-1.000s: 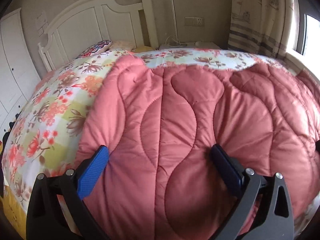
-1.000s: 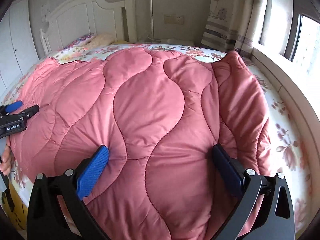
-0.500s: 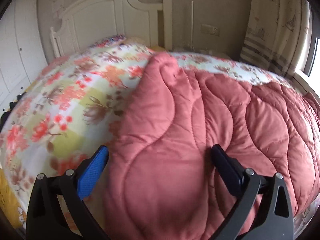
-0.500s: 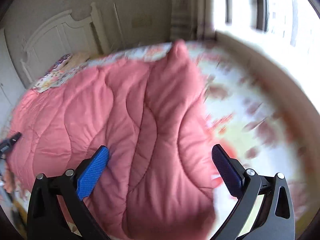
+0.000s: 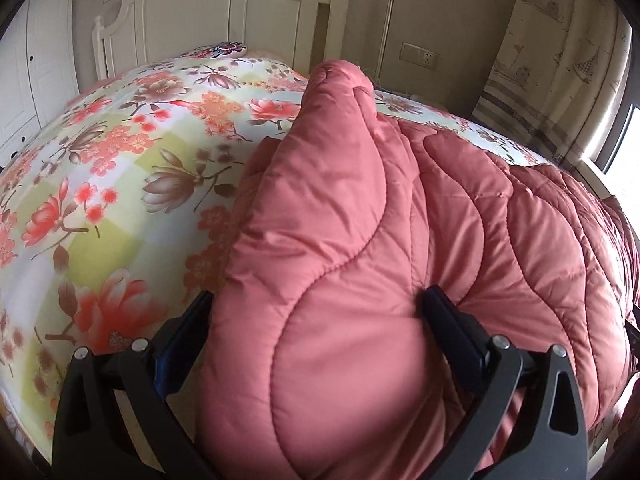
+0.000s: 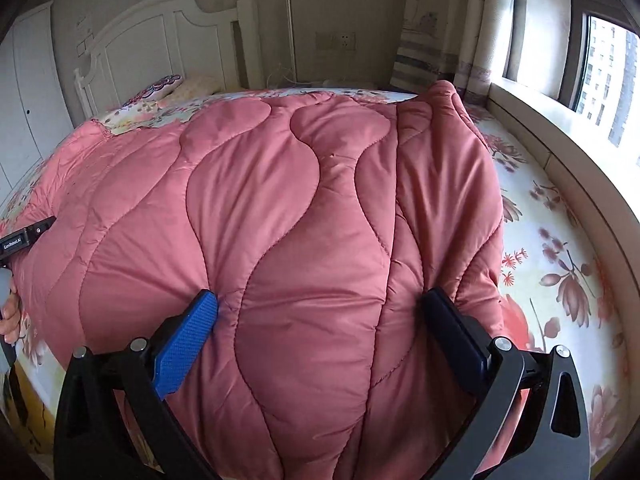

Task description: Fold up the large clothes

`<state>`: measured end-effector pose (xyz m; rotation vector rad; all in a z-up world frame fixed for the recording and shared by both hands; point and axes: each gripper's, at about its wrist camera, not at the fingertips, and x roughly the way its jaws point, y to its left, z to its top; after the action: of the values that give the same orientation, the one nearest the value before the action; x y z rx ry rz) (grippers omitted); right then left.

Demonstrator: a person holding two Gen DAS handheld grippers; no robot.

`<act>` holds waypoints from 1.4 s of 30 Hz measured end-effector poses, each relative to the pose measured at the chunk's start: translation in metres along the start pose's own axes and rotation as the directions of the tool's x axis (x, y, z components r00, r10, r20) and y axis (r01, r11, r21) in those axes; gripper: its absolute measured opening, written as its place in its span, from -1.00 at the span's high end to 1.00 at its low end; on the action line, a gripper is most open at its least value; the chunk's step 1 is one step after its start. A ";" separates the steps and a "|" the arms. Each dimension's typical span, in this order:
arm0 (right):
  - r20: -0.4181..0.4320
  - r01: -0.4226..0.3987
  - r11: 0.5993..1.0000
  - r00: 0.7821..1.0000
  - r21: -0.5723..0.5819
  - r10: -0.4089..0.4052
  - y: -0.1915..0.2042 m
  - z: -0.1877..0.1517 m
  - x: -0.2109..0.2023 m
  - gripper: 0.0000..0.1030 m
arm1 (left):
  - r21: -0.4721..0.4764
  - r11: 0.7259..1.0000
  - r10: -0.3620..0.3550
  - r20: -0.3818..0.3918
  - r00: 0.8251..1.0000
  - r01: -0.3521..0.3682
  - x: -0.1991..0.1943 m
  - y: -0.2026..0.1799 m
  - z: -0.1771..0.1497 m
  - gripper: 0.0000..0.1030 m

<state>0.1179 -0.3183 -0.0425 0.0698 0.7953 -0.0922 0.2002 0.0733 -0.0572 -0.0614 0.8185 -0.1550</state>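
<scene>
A large pink quilted garment (image 5: 360,240) lies across the bed. My left gripper (image 5: 316,320) stands wide open with the garment's left edge bulging between its blue fingers (image 5: 184,340). In the right wrist view the same garment (image 6: 260,220) fills the frame. My right gripper (image 6: 320,320) is also wide open, with the garment's right edge, folded into a raised ridge (image 6: 444,152), between its fingers (image 6: 188,336). The fabric hides whether either gripper pinches it. The left gripper's body (image 6: 24,236) shows at the far left.
The bed has a floral sheet (image 5: 100,184) and a white headboard (image 5: 224,12) with pillows (image 6: 172,86) at the far end. A window sill (image 6: 560,136) and curtain (image 6: 440,28) run along the right side. White wardrobe doors (image 5: 24,80) stand left.
The left view has swung left, and the garment's left edge now stands up in a ridge over the sheet. The right view swung right, then back; the right edge stays raised.
</scene>
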 end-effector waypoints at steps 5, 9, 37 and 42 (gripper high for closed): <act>-0.023 0.016 1.000 1.000 -0.008 -0.016 0.005 0.007 -0.005 -0.91 | -0.033 0.999 0.011 0.080 0.997 -0.008 -0.035 -0.002 0.007 -0.85; 0.069 0.000 1.000 0.998 -0.004 0.000 0.010 0.030 -0.032 -0.91 | 0.081 0.996 0.001 0.215 0.977 -0.019 -0.074 -0.040 0.034 -0.90; -0.059 0.003 0.977 0.998 -0.215 -0.016 0.092 0.113 0.075 -0.91 | 0.411 0.896 0.158 0.063 0.985 -0.170 0.062 -0.159 0.089 -0.96; -0.095 -0.097 0.989 0.992 -0.111 0.086 0.071 0.106 0.088 -0.91 | 0.362 0.928 0.106 -0.022 0.994 -0.091 0.079 -0.145 0.090 -0.96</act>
<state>0.2621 -0.2632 -0.0290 0.0010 0.8850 0.0442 0.3024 -0.0832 -0.0360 0.3314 0.8209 -0.2103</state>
